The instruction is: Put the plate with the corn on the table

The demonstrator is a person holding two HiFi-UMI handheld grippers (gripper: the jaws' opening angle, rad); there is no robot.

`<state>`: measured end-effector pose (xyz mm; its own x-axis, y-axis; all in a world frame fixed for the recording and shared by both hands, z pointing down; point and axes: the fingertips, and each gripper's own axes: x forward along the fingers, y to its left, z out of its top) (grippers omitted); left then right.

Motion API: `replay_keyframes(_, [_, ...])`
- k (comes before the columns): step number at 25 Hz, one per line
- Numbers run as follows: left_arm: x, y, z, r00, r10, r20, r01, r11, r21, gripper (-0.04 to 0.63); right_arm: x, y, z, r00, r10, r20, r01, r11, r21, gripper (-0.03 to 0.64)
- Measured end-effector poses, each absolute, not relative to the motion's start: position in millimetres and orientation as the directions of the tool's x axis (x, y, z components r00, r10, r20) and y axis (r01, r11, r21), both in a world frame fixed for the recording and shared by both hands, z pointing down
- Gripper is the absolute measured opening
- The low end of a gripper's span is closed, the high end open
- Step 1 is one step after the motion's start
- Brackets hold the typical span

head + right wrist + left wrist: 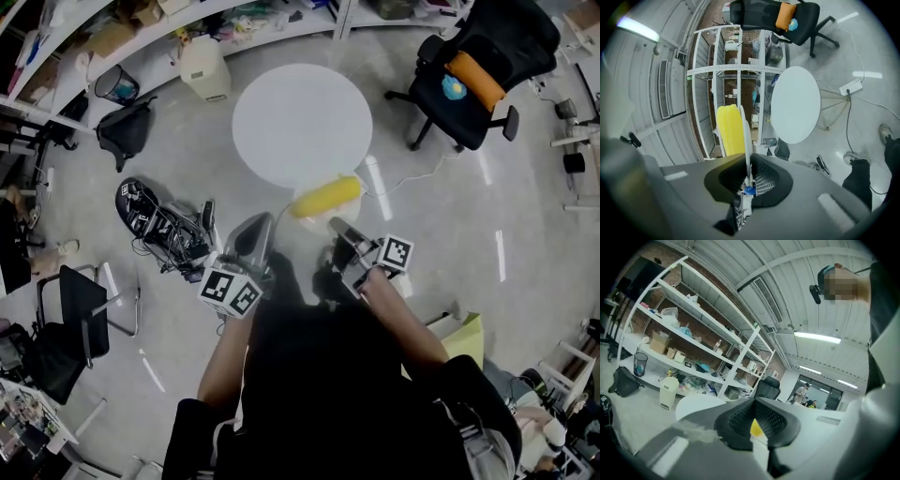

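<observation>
Corn (326, 196) on a plate (746, 140), between the left hand-held gripper (265, 223) and right hand-held gripper (337, 228), before the surface (302, 122); shelves (187, 28) behind.

No text, number or brand readable. Only signs: black-and-white square code markers on left cube (230, 292) and right cube (395, 252), patterns only, no letters. Dark label low on white bin (668, 391): too small to read. Shelf boxes (658, 342): nothing legible

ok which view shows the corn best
Head view: the whole corn shows from above, unblocked. The right gripper view gives it side on beside the edge-on plate, lower end cut off. The left gripper view catches only a yellow sliver.
</observation>
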<state>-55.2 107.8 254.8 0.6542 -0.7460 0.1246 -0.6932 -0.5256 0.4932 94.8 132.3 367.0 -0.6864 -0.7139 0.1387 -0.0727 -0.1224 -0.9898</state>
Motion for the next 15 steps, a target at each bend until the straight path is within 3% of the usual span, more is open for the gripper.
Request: replay_keyframes(15, [-83.0,72.9,289.7,0.69,-0.707,0.157,-0.665,-0.533,0.523,0.003,67.1,113.4,402.4,-0.672,-0.723,0.158,-0.08,-0.141,-0.987,0.028])
